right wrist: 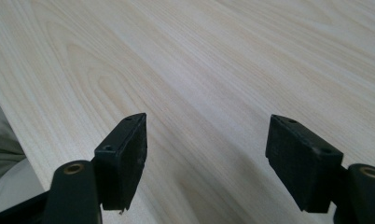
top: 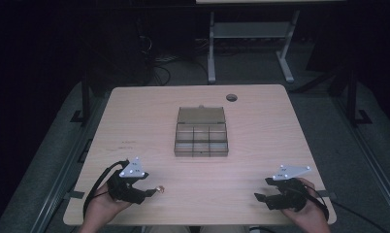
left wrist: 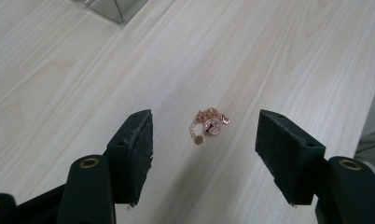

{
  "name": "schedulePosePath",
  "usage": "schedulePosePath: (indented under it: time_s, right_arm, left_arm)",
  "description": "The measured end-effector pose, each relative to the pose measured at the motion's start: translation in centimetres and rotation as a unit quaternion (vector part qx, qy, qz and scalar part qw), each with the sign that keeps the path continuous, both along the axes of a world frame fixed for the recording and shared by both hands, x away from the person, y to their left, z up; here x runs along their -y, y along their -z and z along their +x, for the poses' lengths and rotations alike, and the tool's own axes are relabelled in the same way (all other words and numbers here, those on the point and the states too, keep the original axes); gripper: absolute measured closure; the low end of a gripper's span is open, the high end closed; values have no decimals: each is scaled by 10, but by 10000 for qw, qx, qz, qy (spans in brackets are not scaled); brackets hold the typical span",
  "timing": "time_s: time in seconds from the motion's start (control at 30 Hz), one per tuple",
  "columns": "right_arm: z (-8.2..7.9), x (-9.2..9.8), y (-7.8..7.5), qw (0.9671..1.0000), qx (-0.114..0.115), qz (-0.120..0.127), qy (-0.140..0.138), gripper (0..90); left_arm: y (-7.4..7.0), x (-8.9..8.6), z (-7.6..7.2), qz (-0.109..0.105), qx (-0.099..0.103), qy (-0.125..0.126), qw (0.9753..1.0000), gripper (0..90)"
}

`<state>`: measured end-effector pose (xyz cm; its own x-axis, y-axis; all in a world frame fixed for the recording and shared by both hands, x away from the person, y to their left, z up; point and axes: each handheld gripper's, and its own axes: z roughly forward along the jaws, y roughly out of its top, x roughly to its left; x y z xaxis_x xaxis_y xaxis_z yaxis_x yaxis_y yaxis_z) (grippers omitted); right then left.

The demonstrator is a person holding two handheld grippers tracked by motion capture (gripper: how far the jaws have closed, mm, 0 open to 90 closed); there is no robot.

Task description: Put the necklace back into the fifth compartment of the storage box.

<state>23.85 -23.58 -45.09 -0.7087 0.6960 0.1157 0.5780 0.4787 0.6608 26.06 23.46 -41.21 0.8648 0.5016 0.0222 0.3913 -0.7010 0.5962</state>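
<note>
A small rose-gold chain with a pendant (left wrist: 209, 124) lies bunched on the light wooden table (top: 261, 145), also visible as a tiny glint, the chain (top: 159, 189), near the front left. My left gripper (top: 148, 191) is open just to the left of the chain, which sits on the table a little ahead of the jaws in the left gripper view, my left gripper (left wrist: 204, 140). My right gripper (top: 260, 198) is open at the front right, and between its jaws my right gripper (right wrist: 206, 144) has bare wood. A clear compartment box (top: 201, 135) with its lid raised stands mid-table.
A round cable hole (top: 231, 97) sits near the table's far edge. Beyond the table stands a white metal frame (top: 251, 34) on a dark floor with cables. The box's corner (left wrist: 113, 8) shows at the top of the left gripper view.
</note>
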Motion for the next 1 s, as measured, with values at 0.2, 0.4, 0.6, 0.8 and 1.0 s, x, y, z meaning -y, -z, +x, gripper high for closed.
schedulePosePath:
  time_s: [0.2,0.4,0.6,0.8,1.0]
  right_arm:
    - [-1,0,-1,10000,-6,35,12,290]
    - [-1,0,-1,10000,-27,31,-5,290]
    - [-1,-1,-1,10000,8,35,-51,291]
    - [-1,-1,-2,10000,5,25,-66,292]
    - [-1,-2,-1,10000,-6,26,-61,292]
  left_arm:
    - [2,12,9,74,-158,121,9998,414]
    - [7,21,18,135,-304,145,9993,462]
    - [10,25,23,212,-349,142,9991,474]
    - [17,29,26,210,-591,138,9979,531]
    - [22,33,30,347,-711,172,9967,575]
